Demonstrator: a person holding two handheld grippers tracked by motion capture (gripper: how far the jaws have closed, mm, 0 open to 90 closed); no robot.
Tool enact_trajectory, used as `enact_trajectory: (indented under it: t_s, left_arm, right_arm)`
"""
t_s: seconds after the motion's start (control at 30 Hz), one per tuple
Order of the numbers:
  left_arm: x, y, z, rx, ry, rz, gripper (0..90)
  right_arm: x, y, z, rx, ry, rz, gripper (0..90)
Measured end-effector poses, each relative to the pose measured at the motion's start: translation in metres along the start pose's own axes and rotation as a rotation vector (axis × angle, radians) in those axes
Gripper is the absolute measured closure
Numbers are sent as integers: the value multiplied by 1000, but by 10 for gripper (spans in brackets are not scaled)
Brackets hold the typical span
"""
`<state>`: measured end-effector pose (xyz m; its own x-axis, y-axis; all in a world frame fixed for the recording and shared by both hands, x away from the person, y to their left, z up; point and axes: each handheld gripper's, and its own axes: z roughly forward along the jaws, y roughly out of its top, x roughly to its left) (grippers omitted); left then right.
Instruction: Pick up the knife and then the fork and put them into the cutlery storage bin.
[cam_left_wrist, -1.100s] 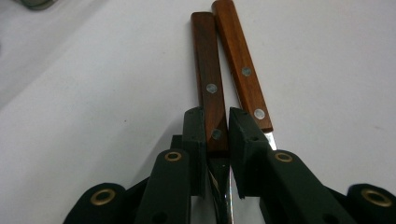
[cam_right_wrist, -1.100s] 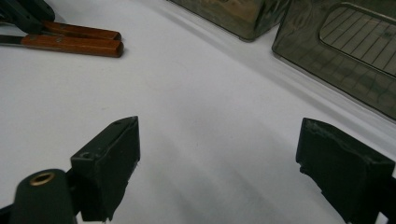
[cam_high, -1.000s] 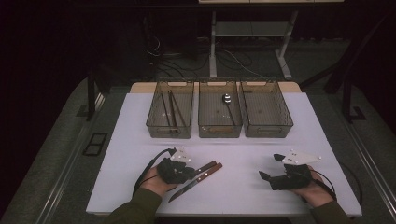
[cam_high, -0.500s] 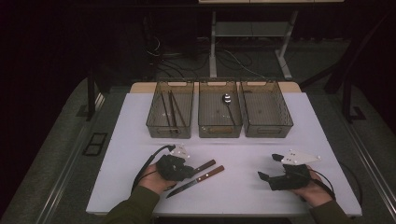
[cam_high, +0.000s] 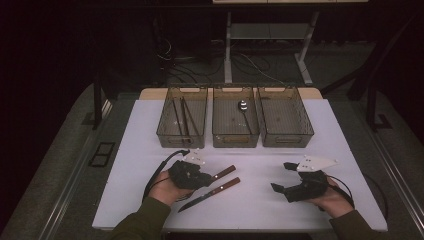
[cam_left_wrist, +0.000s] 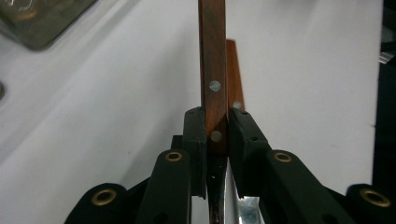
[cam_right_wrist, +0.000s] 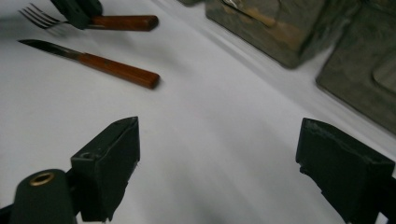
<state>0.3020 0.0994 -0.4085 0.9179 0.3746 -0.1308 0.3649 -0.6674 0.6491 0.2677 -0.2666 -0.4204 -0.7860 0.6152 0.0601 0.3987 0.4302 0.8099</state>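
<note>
A: Dim room beyond, white counter (cam_high: 145, 160) up front, with three smoky bins in a row along the far edge. Sorting cutlery by kind, judging by that.

B: Seems so. Spotted a spoon (cam_high: 243, 106) alone in the middle bin (cam_high: 235, 140), long thin pieces in the left bin (cam_high: 181, 141), too dark to name, and nothing in the right bin (cam_high: 287, 139).

A: And near the front edge, left of centre?

B: Found the left tool (cam_high: 207, 177) clenched on the fork (cam_right_wrist: 123, 22), pads squeezing the wooden handle close to the metal end. Gripped there, probably, to keep the tines from drooping on the lift.

A: Off the counter already?

B: Hard to say. Looks low over it, handle pointing toward the right edge.

A: Knife (cam_high: 210, 192)?

B: Lying flat just beside the fork, on the front-edge side, roughly parallel, blade toward the front left corner. Untouched, likely waiting its turn.

A: Right tool (cam_high: 283, 176)?

B: Released, jaws spread wide with nothing between, resting near the front right corner, well apart from both pieces. Parked out of the way, presumably, yet aimed toward the knife, so ready for it.

A: Worth watching?

B: Only the closeness of the two handles: easy to nudge the knife while raising the fork.
</note>
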Motion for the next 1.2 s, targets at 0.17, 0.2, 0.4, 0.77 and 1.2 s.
enact_trajectory:
  t_s: [0.17, 0.2, 0.4, 0.77, 1.2]
  left_arm:
    - [-4, 12, 3, 7, -29, 48, 773]
    - [-4, 14, 4, 13, -39, 59, 773]
    - [-11, 31, 14, 27, -89, 127, 773]
    - [-27, 68, 39, 41, -168, 294, 772]
    - [-41, 79, 52, 88, -204, 355, 772]
  right_arm:
    - [7, 26, 4, 26, 129, -100, 141]
    - [9, 31, 6, 35, 145, -119, 144]
    - [18, 55, 23, 81, 253, -203, 154]
    - [15, 65, 47, 180, 368, -320, 335]
    - [19, 55, 59, 322, 426, -355, 649]
